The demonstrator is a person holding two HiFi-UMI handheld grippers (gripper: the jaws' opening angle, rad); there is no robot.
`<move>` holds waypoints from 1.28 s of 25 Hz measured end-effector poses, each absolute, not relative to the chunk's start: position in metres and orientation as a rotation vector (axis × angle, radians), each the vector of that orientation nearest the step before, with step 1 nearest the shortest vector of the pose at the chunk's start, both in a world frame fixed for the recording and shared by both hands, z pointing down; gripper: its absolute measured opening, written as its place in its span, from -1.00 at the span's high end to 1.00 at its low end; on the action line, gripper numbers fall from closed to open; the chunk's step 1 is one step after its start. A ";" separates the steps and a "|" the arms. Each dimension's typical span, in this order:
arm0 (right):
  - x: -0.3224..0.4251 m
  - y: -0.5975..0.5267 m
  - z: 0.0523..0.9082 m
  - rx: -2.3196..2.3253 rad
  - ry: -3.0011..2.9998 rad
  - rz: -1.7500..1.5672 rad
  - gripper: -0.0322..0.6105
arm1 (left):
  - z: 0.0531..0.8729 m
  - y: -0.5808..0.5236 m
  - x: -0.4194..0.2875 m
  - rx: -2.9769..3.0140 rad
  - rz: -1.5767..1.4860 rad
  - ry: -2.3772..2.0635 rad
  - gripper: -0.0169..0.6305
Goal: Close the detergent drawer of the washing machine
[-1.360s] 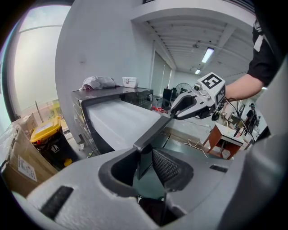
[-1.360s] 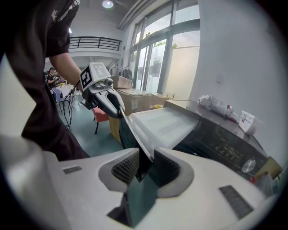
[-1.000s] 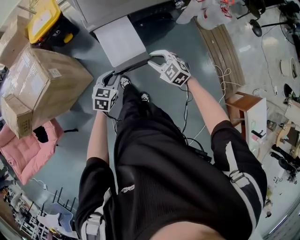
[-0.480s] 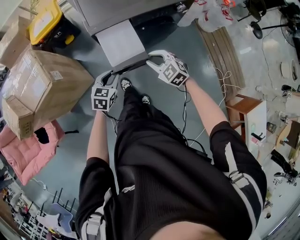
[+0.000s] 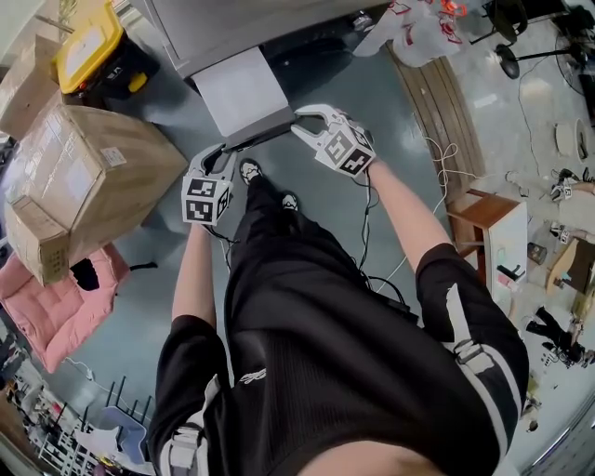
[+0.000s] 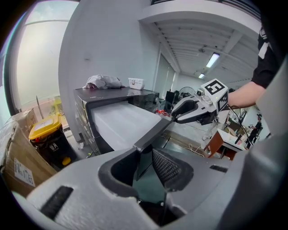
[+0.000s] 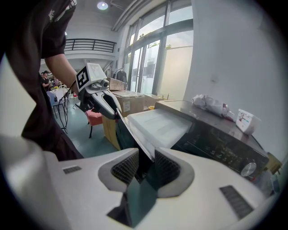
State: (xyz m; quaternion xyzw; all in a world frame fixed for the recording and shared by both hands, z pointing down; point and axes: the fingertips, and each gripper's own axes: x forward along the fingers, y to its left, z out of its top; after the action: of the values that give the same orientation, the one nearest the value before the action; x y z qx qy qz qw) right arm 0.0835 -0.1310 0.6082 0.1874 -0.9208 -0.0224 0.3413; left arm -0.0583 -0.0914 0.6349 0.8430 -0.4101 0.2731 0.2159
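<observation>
Workshop floor, grey-green and pretty cluttered, seen from above past the person's black shorts. At the far end sits the washing machine (image 5: pixel 232 23). Its drawer (image 5: pixel 244 91) is pulled way out toward the person, a wide pale grey slab with a dark front panel (image 5: pixel 260 133) on the near edge. So not closed yet.

Left gripper (image 5: pixel 218 156) is clamped on the left end of that panel. Its own view shows the dark edge sitting right between the jaws with the pads up against it. Right gripper (image 5: pixel 304 119) has the right end the same way, jaws closed down on the panel's thin edge. Both grippers angle downward, with the arms stretched out on either side of the person's legs.

Left of the drawer there's a big cardboard box (image 5: pixel 88 177), a yellow-lidded bin (image 5: pixel 88 42) beyond it, and a pink cushion (image 5: pixel 46 311) nearer. Off to the right are a small wooden stool (image 5: pixel 483 209) and some white cable (image 5: pixel 444 149) on the floor. On top of the machine, the right gripper view shows a crumpled plastic bundle (image 7: pixel 211 105) and a little white tub (image 7: pixel 245 121).
</observation>
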 end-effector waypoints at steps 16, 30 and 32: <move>0.077 -0.164 0.598 0.554 -2.374 -0.024 0.53 | 0.625 -0.118 -0.065 2.364 0.708 -1.010 0.65; 0.085 -0.165 0.599 0.588 -2.381 -0.015 0.54 | 0.624 -0.120 -0.062 2.332 0.651 -1.170 0.63; 0.085 -0.165 0.600 0.592 -2.399 -0.010 0.54 | 0.625 -0.118 -0.062 2.329 0.647 -1.197 0.63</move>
State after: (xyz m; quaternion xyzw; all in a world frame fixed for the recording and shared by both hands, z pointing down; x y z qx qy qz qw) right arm 0.0851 -0.1650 0.5998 0.2263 -0.9168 -0.0038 0.3290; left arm -0.0617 -0.1184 0.6254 0.8422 -0.4328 0.2339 0.2205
